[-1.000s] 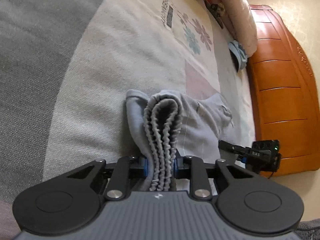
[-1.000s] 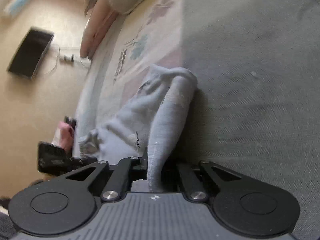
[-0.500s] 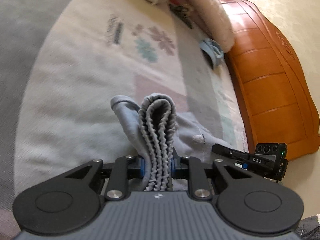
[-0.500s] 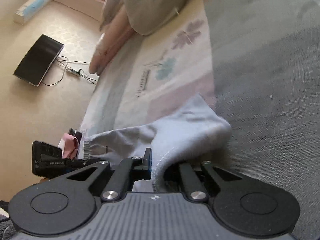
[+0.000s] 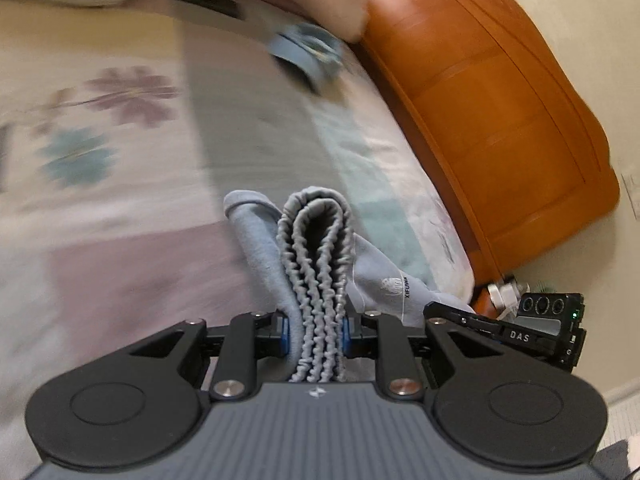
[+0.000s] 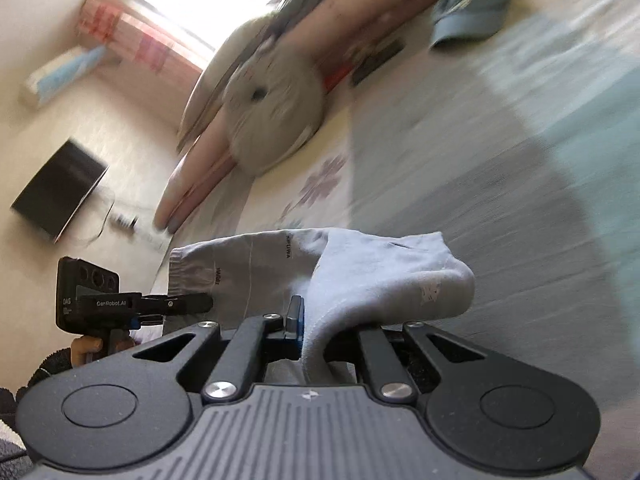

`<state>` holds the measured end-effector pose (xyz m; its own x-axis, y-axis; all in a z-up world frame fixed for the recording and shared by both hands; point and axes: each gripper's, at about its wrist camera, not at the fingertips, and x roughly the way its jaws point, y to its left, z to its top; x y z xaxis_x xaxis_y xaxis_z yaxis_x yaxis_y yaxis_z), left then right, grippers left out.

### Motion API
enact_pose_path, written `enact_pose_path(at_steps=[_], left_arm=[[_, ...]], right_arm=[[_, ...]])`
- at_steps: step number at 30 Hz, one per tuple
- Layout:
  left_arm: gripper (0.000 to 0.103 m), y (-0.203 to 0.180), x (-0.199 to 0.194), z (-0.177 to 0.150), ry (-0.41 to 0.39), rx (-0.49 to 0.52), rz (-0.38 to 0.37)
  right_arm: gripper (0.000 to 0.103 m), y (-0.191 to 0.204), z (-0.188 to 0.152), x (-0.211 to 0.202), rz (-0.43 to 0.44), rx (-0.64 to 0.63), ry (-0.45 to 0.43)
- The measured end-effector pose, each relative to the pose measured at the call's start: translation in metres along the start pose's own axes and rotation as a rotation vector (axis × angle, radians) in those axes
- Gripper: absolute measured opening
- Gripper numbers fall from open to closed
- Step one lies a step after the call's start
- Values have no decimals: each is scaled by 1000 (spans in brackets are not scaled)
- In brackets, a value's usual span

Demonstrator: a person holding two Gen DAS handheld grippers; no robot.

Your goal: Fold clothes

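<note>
A pair of light grey shorts hangs between both grippers above the bed. My left gripper is shut on the folded elastic waistband, which stands up between its jaws. My right gripper is shut on a leg hem of the same shorts, which drapes over its right finger. The shorts stretch leftward in the right wrist view to the left gripper. The right gripper shows at the right edge of the left wrist view.
The bed has a flower-patterned sheet with a grey band. A blue cap and pillows lie near the orange wooden headboard. A dark TV and a window are on the far walls.
Both grippers have lifted the shorts off the bed and swung toward the headboard. The shorts now hang spread between them instead of lying bunched on the sheet.
</note>
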<state>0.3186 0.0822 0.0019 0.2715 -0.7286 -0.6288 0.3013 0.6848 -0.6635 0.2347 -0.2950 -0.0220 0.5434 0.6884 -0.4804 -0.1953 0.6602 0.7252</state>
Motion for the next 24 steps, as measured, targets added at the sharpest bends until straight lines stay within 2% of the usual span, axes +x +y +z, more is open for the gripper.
enact_pose_path(at_steps=[6, 11, 17, 21, 24], left_arm=[[20, -71, 89, 55, 92, 183, -14], [20, -128, 163, 98, 133, 297, 27], [20, -193, 237, 146, 165, 439, 109], [20, -226, 278, 166, 177, 528, 179], [20, -247, 306, 179, 180, 575, 208]], right_arm=[[11, -31, 11, -60, -86, 11, -147], [11, -74, 31, -98, -95, 16, -285], [12, -127, 60, -118, -111, 29, -433], [12, -150, 67, -122, -123, 36, -488], [12, -159, 65, -123, -165, 37, -503]])
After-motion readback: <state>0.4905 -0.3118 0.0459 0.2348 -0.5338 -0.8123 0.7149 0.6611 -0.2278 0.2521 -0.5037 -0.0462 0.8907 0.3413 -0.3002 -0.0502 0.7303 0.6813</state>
